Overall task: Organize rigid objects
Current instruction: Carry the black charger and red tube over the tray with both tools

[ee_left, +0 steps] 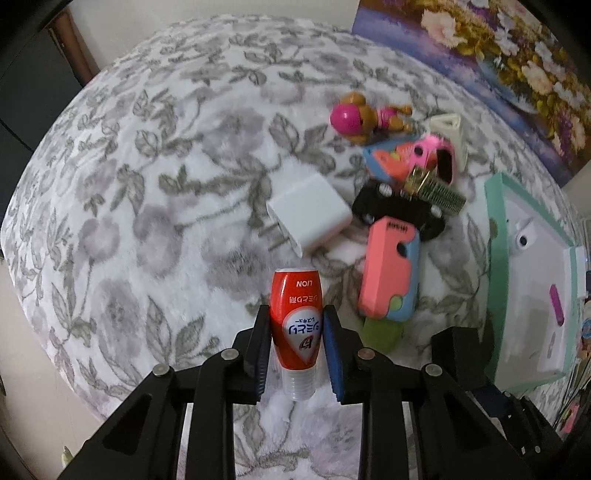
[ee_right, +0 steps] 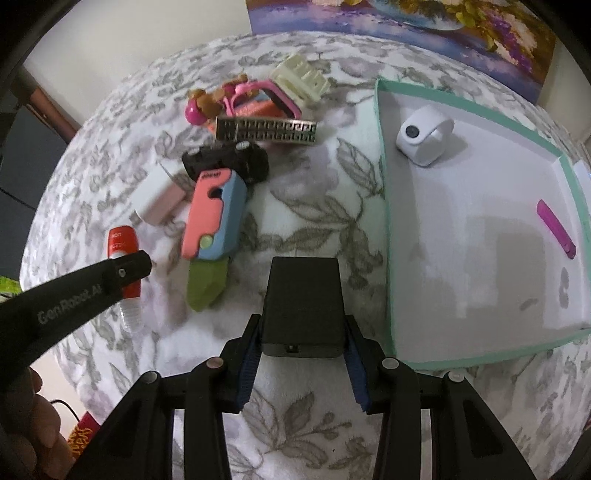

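Note:
My left gripper (ee_left: 297,321) is shut on a red tube (ee_left: 295,295) with a clear ribbed cap, and the pads press on both its sides. The right wrist view shows the same tube (ee_right: 120,240) in that gripper (ee_right: 129,271) at the left, over the flowered cloth. My right gripper (ee_right: 302,319) is shut on a black box (ee_right: 303,295), held just left of a white tray with a mint rim (ee_right: 384,221). In the tray lie a white ring-shaped device (ee_right: 424,134) and a magenta stick (ee_right: 556,229).
A pile lies at the back of the cloth: a pink and blue toy knife with a green blade (ee_right: 214,218), a black toy car (ee_right: 229,158), a white charger (ee_right: 155,195), a patterned comb (ee_right: 266,129), a cream clip (ee_right: 299,79) and a pink doll (ee_right: 201,107). A flower painting (ee_right: 406,22) leans behind.

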Demonstrator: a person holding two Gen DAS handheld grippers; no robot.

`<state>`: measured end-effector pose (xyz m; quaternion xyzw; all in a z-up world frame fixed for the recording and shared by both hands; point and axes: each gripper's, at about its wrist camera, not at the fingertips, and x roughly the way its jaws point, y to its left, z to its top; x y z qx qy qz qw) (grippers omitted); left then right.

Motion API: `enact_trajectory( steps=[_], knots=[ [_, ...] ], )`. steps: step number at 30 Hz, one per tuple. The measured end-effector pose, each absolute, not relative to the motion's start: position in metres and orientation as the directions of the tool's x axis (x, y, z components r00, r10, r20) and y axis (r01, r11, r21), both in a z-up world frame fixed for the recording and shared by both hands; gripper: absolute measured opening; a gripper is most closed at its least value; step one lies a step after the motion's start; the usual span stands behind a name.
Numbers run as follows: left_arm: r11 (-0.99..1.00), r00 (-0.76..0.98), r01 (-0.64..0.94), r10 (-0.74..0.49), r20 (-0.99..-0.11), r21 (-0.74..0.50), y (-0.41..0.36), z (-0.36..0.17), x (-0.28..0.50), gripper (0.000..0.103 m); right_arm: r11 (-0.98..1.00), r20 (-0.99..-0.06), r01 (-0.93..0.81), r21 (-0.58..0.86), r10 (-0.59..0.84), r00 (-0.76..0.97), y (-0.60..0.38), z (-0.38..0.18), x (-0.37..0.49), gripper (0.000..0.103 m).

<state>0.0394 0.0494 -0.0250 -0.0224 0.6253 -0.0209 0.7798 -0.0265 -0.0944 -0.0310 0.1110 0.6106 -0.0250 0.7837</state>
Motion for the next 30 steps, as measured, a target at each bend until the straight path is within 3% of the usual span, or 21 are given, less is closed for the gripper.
enact_trajectory(
  steps=[18, 30],
  knots=[
    [0.999, 0.363, 0.024, -0.053, -0.93, -0.047, 0.027, 0.014, 0.036, 0.028, 0.905, -0.864, 0.291, 0.311, 0.142, 0.483, -0.149, 0.015, -0.03, 0.045],
    [0.972, 0.428, 0.235, -0.086, -0.9, 0.019, -0.057, 0.027, 0.014, 0.024, 0.812, -0.861, 0.51, 0.283, -0.019, 0.508, -0.238, 0.013, -0.056, 0.045]
  ],
)
